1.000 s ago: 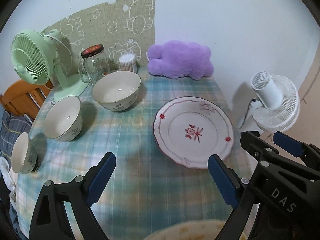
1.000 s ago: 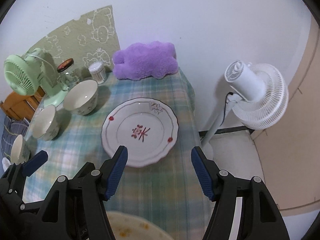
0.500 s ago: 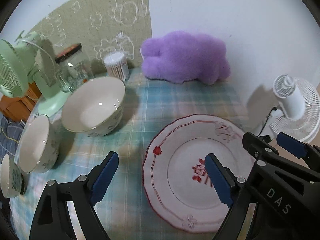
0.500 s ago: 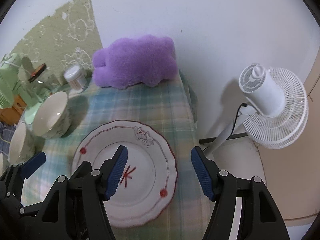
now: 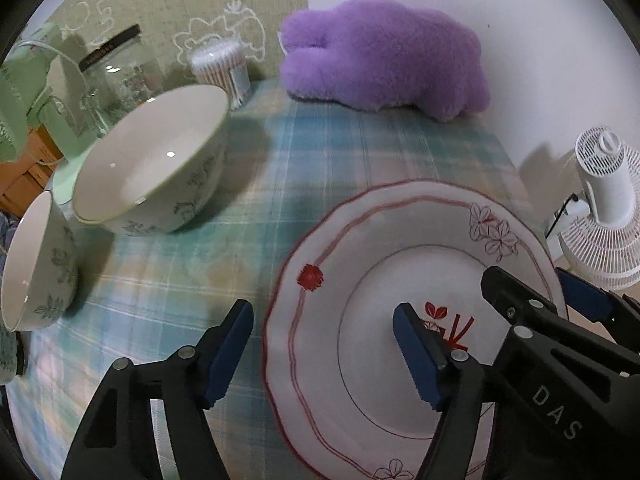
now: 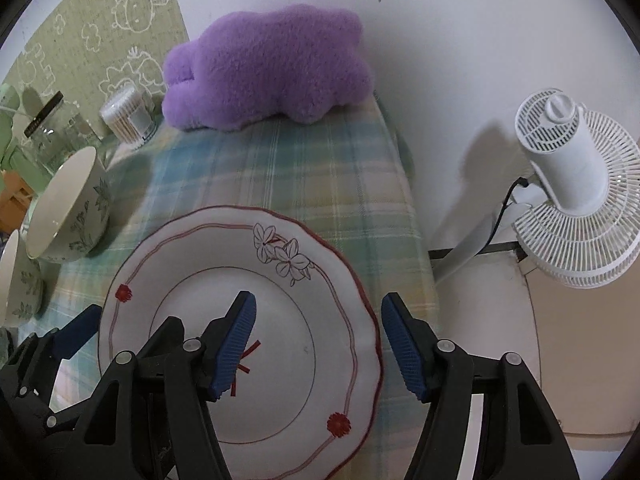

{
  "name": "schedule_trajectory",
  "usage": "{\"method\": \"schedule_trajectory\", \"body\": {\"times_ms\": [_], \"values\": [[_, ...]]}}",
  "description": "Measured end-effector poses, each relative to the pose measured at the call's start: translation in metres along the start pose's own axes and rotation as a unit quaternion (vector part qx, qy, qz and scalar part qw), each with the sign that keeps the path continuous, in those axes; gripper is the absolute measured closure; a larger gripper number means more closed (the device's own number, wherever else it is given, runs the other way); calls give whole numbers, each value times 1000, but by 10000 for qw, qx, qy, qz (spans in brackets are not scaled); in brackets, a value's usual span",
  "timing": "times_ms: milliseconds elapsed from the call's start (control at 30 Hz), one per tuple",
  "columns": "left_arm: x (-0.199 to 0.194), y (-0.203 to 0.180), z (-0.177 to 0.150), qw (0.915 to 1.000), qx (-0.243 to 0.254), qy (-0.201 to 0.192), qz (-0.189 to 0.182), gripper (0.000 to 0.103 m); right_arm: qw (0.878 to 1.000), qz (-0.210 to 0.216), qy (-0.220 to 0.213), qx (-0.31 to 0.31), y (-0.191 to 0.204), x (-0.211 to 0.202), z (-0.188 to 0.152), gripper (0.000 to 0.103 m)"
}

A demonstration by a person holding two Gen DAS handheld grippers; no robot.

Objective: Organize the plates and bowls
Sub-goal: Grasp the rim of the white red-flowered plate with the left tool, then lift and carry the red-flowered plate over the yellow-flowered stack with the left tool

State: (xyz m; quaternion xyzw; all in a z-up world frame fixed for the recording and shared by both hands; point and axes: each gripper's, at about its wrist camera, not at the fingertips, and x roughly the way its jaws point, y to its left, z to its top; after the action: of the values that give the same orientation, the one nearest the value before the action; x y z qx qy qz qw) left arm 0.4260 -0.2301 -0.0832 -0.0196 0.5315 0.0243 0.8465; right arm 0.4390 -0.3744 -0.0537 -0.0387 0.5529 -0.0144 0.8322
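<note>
Left wrist view: my left gripper [image 5: 322,344] is closing astride the plate [image 5: 360,248] rim, pads not touching; right gripper [image 6: 318,340] likewise closing over its opposite edge.

One plate [image 5: 384,320], two bowls: a large bowl [image 5: 152,160] and a smaller bowl [image 5: 36,260]. One purple plush [image 5: 380,56], one glass jar [image 5: 116,76], one cotton-swab tub [image 5: 224,66], one white fan [image 6: 572,184], one green fan [image 5: 24,92].
</note>
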Motion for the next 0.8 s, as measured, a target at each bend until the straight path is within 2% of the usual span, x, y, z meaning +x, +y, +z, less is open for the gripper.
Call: {"method": "schedule_trajectory", "body": {"times_ms": [100, 333, 467, 700, 800], "values": [[-1, -2, -1, 10000, 52, -24, -63, 37, 10000, -16, 82, 40, -1, 3, -1, 40], [-9, -3, -9, 9999, 104, -54, -49, 37, 9999, -71, 151, 44, 0, -3, -4, 42], [-16, 4, -19, 9999, 109, 56, -51, 37, 9997, -7, 264, -21, 4, -8, -14, 42], [-30, 18, -47, 9996, 117, 253, -10, 37, 9977, 361, 535, -209, 15, -22, -42, 43], [-34, 19, -57, 9996, 197, 215, -52, 36, 9977, 270, 446, -444, 22, -26, -52, 49]]}}
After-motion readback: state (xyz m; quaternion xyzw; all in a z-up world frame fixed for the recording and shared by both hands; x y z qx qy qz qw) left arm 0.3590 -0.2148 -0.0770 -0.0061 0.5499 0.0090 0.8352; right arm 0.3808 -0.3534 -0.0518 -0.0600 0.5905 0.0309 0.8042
